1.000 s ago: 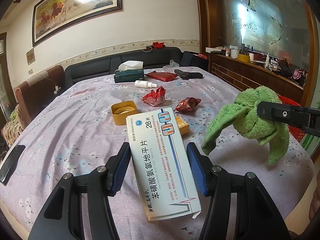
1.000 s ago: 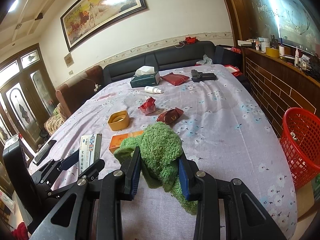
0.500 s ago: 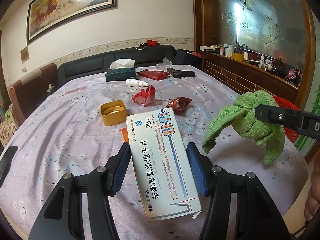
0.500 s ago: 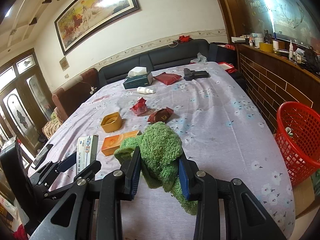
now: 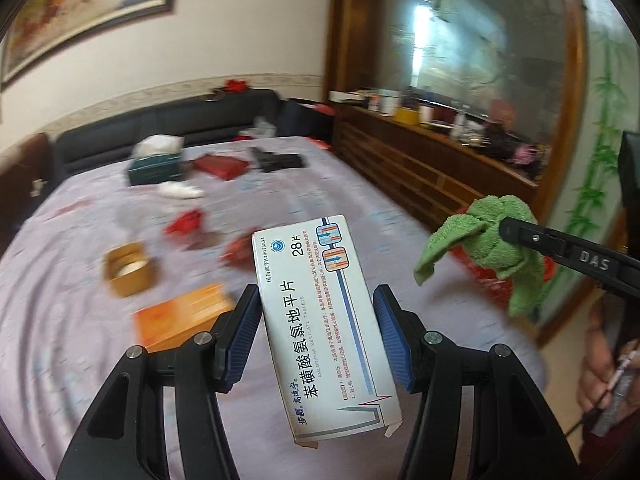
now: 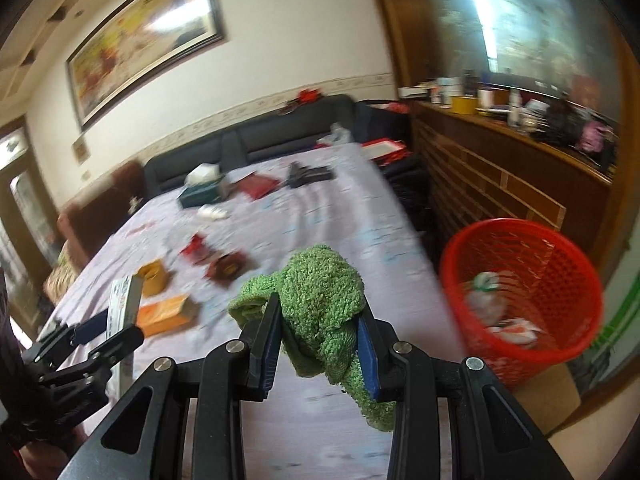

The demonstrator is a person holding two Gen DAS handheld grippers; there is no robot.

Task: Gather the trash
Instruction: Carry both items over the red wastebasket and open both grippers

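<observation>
Left wrist view: your left tool (image 5: 316, 332), half-open jaws clamped on a white tablet box (image 5: 320, 320), lifted above the lilac-clothed surface (image 5: 60, 320); orange box (image 5: 180, 316) and yellow tin (image 5: 128, 268) lying behind it

Right wrist view: your right tool (image 6: 318, 344), jaws narrow, pinching a green towel (image 6: 320, 300) in the air, beside the red basket (image 6: 520, 292) holding scraps

Reading "28片", "苯磺酸氨氯地平片", "AMLODIPINE BESILATE TABLETS" and a number "国药准字H20073834" on the white medicine box (image 5: 326, 330), and "DAS" on the black finger of the right hand-held gripper (image 5: 516, 240).
</observation>
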